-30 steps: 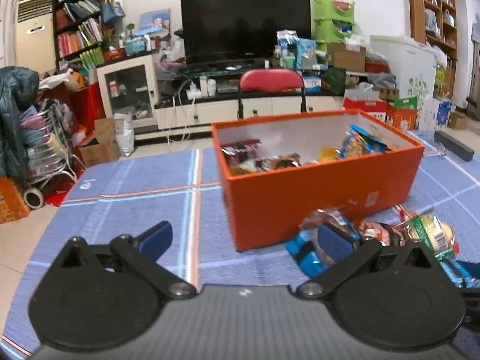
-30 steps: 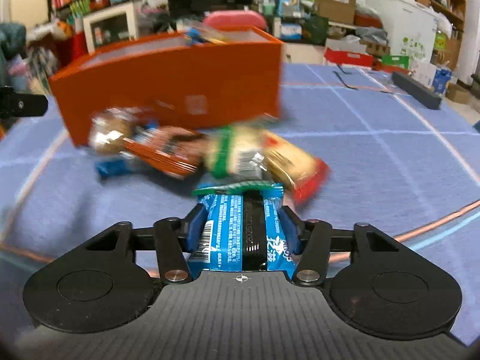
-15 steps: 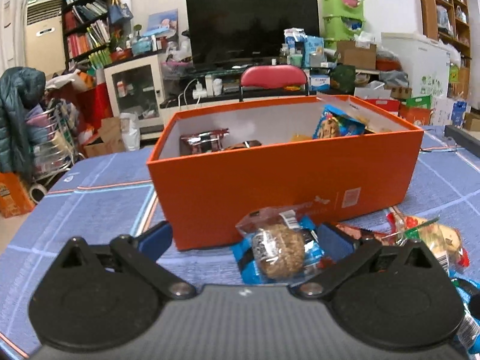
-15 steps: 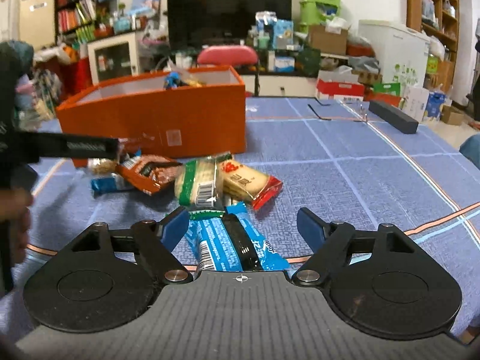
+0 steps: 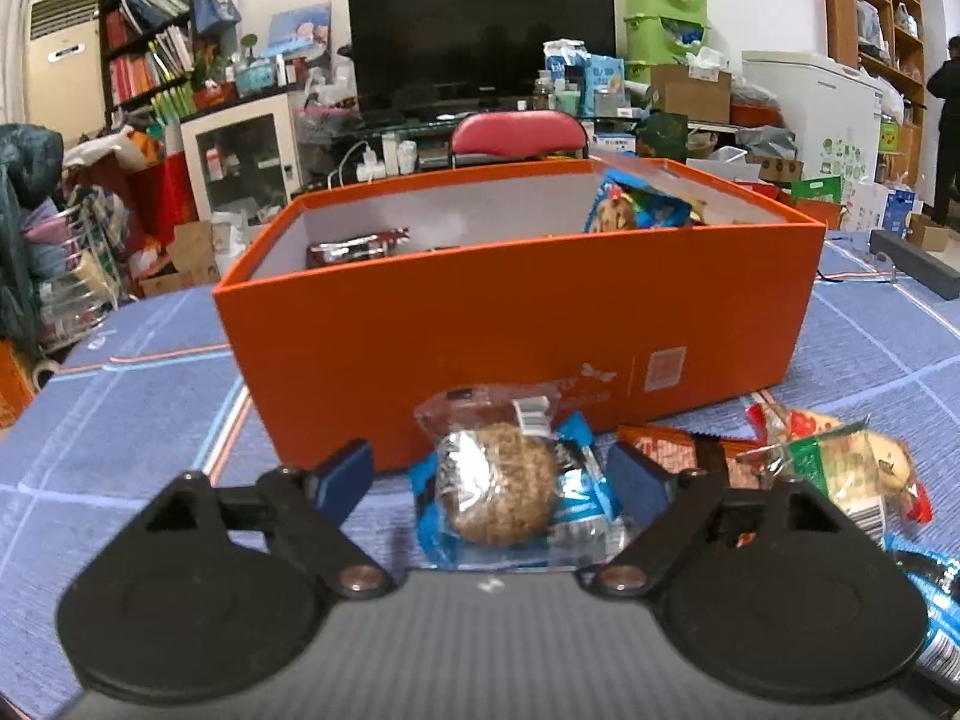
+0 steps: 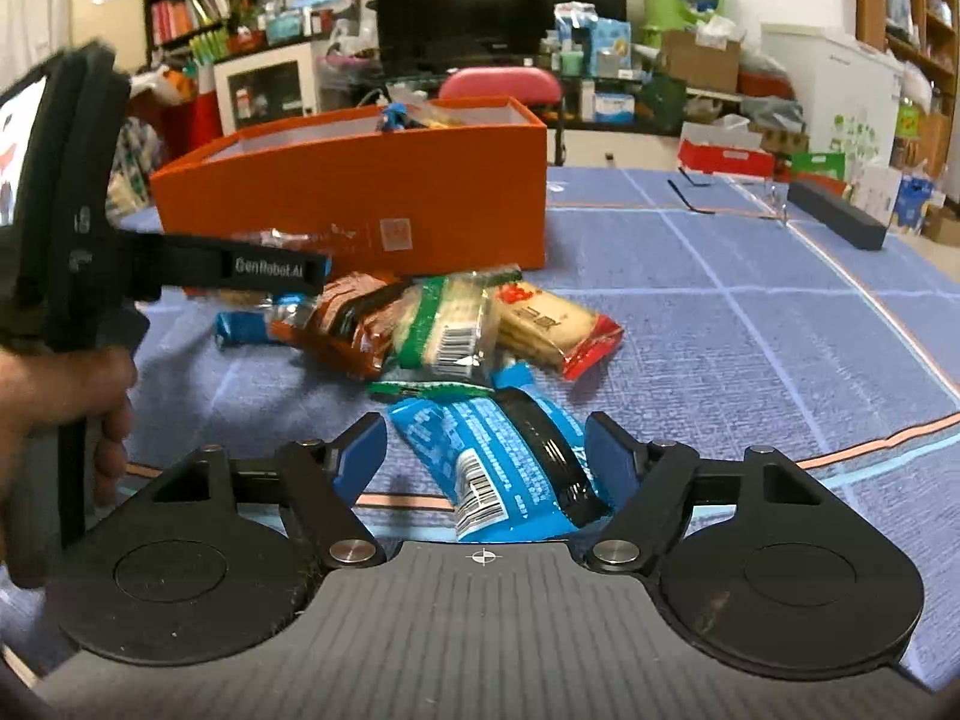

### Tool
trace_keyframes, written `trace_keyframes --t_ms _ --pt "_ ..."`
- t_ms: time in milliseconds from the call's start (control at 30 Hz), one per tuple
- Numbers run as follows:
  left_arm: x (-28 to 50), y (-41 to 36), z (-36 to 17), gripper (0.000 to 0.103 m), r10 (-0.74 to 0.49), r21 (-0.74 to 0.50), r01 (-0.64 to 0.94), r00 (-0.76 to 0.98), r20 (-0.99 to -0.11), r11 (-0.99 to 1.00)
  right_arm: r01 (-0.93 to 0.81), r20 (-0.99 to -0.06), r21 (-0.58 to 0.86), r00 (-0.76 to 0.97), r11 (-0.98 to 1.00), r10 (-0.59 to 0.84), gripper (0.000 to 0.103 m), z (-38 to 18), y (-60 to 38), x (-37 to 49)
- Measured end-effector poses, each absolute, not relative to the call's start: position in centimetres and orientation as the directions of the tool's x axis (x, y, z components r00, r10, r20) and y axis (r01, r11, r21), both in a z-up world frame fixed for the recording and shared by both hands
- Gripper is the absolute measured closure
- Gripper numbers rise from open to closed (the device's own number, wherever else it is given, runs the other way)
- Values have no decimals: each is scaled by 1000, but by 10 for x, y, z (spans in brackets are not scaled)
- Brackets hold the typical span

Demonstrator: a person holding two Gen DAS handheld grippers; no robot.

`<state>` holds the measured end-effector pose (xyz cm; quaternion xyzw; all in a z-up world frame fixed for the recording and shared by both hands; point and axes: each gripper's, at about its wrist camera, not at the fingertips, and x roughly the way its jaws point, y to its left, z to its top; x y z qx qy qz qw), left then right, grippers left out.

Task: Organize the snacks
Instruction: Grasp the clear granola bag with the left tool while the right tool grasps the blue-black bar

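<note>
Snacks: a round brown cookie in a clear wrapper [image 5: 495, 489] lies between the left gripper [image 5: 492, 474]'s jaws, which have just been closing, pads not touching. A blue packet [image 6: 504, 468] lies between the right gripper [image 6: 486, 453]'s part-open, closing jaws. Beyond stands an orange box [image 5: 516, 324].

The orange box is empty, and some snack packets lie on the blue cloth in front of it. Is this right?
Not quite: the orange box is not empty. The left wrist view shows a blue cookie packet and a dark packet inside it. Snack packets do lie on the blue cloth in front.
</note>
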<state>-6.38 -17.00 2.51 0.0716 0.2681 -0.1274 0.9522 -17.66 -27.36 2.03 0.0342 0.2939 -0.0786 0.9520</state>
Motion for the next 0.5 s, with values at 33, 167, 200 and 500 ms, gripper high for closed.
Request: trace_keyframes --t_ms 33,167,200,500 --pt "-63 -173 26 21 -208 69 287 822 -530 956 170 -567 14 813 985 -132 40 20 -274 -176" --pt "-61 -179 25 45 -224 63 305 808 -544 950 170 -574 -4 807 985 -142 42 18 -273 -175" --pt "-60 -179 24 47 -230 55 310 803 -550 949 169 -573 -5 808 986 -141 42 19 -273 -176" --pt "-57 -175 24 52 -257 29 327 791 -556 944 161 -575 -37 804 986 -153 37 18 -272 -174"
